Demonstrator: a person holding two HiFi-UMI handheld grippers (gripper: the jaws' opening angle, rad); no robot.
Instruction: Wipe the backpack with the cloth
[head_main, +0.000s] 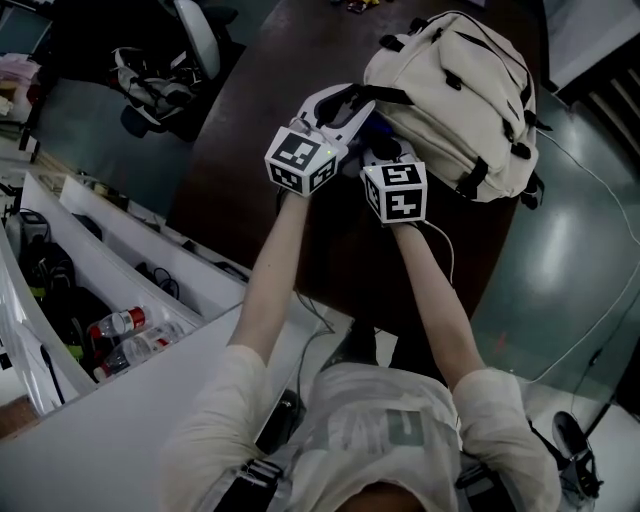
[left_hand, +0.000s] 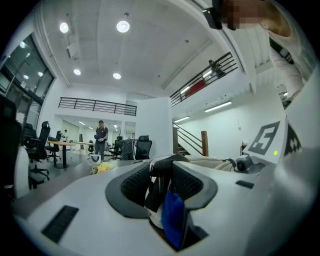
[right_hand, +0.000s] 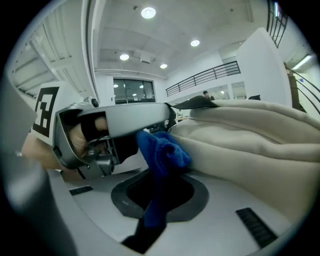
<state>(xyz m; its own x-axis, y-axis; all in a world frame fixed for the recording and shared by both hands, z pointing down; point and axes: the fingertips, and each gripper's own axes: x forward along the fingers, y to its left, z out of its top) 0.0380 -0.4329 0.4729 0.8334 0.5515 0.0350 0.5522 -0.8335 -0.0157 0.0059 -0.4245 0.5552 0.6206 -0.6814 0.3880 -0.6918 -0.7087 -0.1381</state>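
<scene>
backpack (head_main: 460, 100): cream, lying flat by right edge of table (head_main: 250, 170), toward far end; long axis running far-left to near-right.
left gripper (left_hand: 162, 172): jaws closing narrow on black strap (left_hand: 154, 187), blue scrap sitting beside it.
right gripper (right_hand: 159, 187): jaws clamping blue cloth (right_hand: 162, 150), bunched end touching backpack side.
head view: showing both grippers side by side at backpack's left end; cloth hardly showing. gripper views alone showing both grips.

Your left tongs (left_hand: 159, 174) | jaws closed on a black strap (left_hand: 156, 192) | blue cloth (left_hand: 174, 222) low in the gap | cream backpack (left_hand: 210, 162) just beyond
</scene>
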